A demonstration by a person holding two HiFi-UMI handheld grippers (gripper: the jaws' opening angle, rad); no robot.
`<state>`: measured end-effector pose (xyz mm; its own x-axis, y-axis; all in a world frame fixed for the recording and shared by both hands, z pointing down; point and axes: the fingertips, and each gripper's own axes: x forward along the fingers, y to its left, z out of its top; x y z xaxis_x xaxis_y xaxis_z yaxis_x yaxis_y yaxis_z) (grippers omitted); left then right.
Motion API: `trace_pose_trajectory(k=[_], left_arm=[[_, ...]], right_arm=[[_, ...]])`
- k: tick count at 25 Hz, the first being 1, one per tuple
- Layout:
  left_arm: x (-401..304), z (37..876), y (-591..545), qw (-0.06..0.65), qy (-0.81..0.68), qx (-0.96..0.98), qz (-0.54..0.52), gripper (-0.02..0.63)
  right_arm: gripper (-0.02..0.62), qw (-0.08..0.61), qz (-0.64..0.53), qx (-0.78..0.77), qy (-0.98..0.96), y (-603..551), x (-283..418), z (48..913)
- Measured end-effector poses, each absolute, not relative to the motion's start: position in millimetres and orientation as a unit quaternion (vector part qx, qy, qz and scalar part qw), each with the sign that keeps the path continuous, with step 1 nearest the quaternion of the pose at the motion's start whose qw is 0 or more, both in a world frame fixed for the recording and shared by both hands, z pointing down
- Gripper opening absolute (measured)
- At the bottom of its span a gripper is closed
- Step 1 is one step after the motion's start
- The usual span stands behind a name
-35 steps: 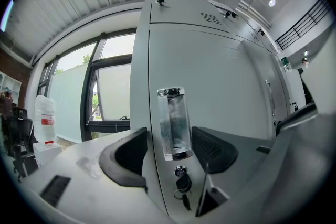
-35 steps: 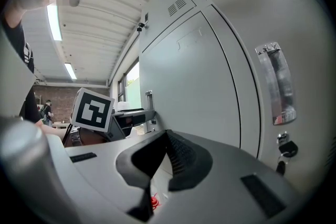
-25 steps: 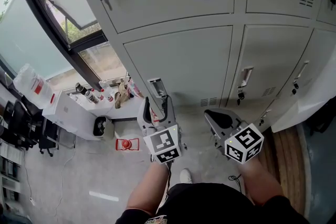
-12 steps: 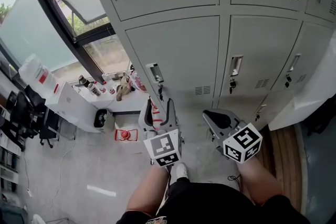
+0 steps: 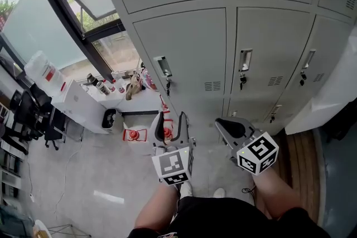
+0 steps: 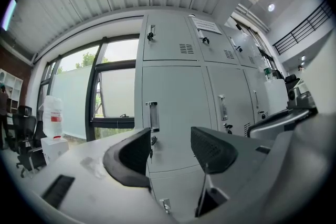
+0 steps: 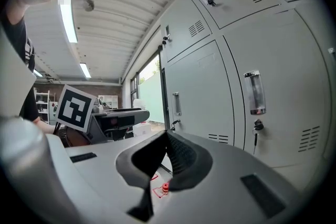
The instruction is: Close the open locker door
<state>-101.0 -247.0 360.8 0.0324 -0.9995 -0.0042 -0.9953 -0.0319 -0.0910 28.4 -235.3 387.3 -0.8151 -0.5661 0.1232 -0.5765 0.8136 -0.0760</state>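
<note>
A grey bank of lockers [image 5: 184, 47] fills the top of the head view; the doors facing me sit flush, each with a handle [image 5: 163, 67]. At the right edge a pale panel [image 5: 329, 95] angles out from the row, seemingly a door standing open. My left gripper [image 5: 170, 120] is held open in front of the lower lockers, touching nothing; between its jaws [image 6: 170, 140] I see a closed door and its handle [image 6: 153, 115]. My right gripper [image 5: 224, 123] hovers to the right of it, jaws shut on nothing [image 7: 167, 136].
A large window [image 5: 67, 14] runs along the left. Below it stands a low white cabinet [image 5: 83, 106] with bottles, a black bin [image 5: 109, 118] and a red object [image 5: 134, 135] on the floor. Office chairs [image 5: 22, 120] stand far left. Wooden flooring [image 5: 304, 170] lies at the right.
The lockers have drawn away and slid upward in view as the person stepped back. Both grippers sit slightly lower and farther from the doors; their jaws are unchanged.
</note>
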Motion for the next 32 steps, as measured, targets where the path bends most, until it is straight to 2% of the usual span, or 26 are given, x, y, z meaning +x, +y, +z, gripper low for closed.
trace_pose_trajectory(k=[7,9,12,22,32], left_arm=[[-109.9,365.9,-229.0,0.03,0.685,-0.726,-0.041,0.178],[-117.4,368.3,-224.2,0.026,0.683,-0.728,-0.045,0.105],[-128.1,372.4,-216.3,0.017,0.673,-0.737,-0.052,0.029],[-119.6,374.4,-176.5,-0.004,0.533,-0.846,-0.026,0.018],[-134.1,385.9,-125.5,-0.019,0.467,-0.884,-0.022,0.018]], right_arm=[[0.054,0.044,0.06,0.3,-0.951,-225.5,13.0,390.5],[0.053,0.044,0.061,0.304,-0.95,-223.6,6.2,390.9],[0.053,0.044,0.063,0.311,-0.947,-217.7,-5.5,391.3],[0.052,0.045,0.06,0.35,-0.934,-180.6,-44.9,387.1],[0.052,0.05,0.064,0.394,-0.916,-129.2,-66.2,395.7]])
